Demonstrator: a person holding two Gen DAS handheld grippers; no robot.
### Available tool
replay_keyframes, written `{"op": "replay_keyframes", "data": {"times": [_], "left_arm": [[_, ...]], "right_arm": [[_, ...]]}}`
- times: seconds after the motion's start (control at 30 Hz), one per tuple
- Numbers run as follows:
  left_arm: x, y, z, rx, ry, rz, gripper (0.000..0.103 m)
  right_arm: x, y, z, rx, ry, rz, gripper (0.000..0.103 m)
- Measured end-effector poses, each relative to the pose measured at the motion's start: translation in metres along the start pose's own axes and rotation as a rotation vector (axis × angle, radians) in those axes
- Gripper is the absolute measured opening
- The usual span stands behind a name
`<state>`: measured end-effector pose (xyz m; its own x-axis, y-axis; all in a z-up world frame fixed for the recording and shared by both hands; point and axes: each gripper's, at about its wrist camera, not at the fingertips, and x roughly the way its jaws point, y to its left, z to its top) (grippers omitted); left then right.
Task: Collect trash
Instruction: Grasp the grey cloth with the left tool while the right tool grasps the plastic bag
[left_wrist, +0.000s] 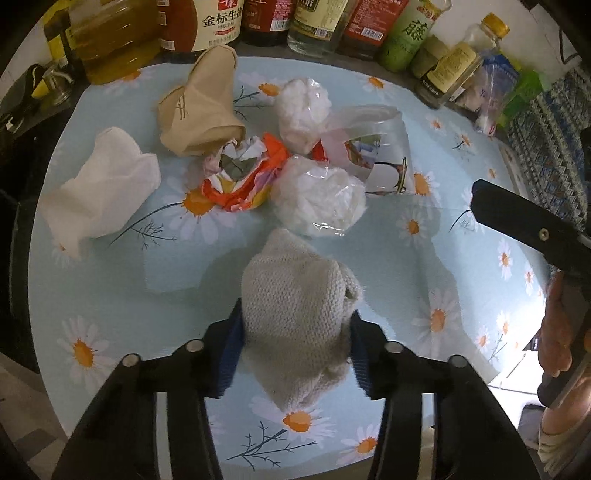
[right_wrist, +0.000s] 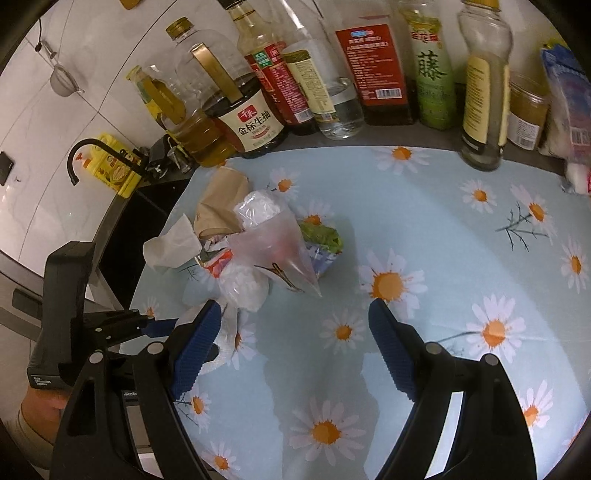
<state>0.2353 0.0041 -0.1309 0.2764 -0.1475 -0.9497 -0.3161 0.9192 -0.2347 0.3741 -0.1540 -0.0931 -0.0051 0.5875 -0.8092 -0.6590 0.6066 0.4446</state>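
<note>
My left gripper (left_wrist: 295, 316) is shut on a grey knitted wad (left_wrist: 295, 288), its blue pads pressing both sides just above the daisy tablecloth (left_wrist: 424, 258). Beyond it lies a pile of trash: a white tissue (left_wrist: 103, 184), a brown paper bag (left_wrist: 199, 107), a crumpled orange wrapper (left_wrist: 240, 177), two white wads in clear film (left_wrist: 321, 199) and a clear plastic bag (left_wrist: 373, 147). My right gripper (right_wrist: 293, 306) hangs open over bare cloth to the right of the pile (right_wrist: 266, 251), nothing between its fingers. The left gripper (right_wrist: 110, 325) shows at the left of the right wrist view.
Bottles of oil and sauce (right_wrist: 251, 122) line the back edge of the table. A tall bottle (right_wrist: 484, 85) and a jar (right_wrist: 526, 110) stand at the back right. A black tap (right_wrist: 79, 158) and a dark sink lie off the table's left edge.
</note>
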Motion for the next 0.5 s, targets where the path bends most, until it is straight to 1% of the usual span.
{"op": "replay_keyframes", "data": {"times": [0.07, 0.17, 0.37, 0.5], "left_arm": [[-0.003, 0.0, -0.002, -0.003, -0.011, -0.007, 0.041], [-0.008, 0.001, -0.007, -0.013, -0.019, -0.028, 0.039], [-0.029, 0.011, -0.024, -0.07, -0.057, -0.04, 0.038], [-0.044, 0.024, -0.038, -0.123, -0.081, -0.04, 0.038]], "right_arm": [[-0.001, 0.001, 0.003, -0.007, 0.0, 0.0, 0.081], [-0.001, 0.004, 0.005, -0.027, 0.004, -0.003, 0.081], [0.011, 0.017, 0.016, -0.094, 0.026, -0.002, 0.081], [0.031, 0.028, 0.025, -0.145, 0.054, -0.006, 0.081]]}}
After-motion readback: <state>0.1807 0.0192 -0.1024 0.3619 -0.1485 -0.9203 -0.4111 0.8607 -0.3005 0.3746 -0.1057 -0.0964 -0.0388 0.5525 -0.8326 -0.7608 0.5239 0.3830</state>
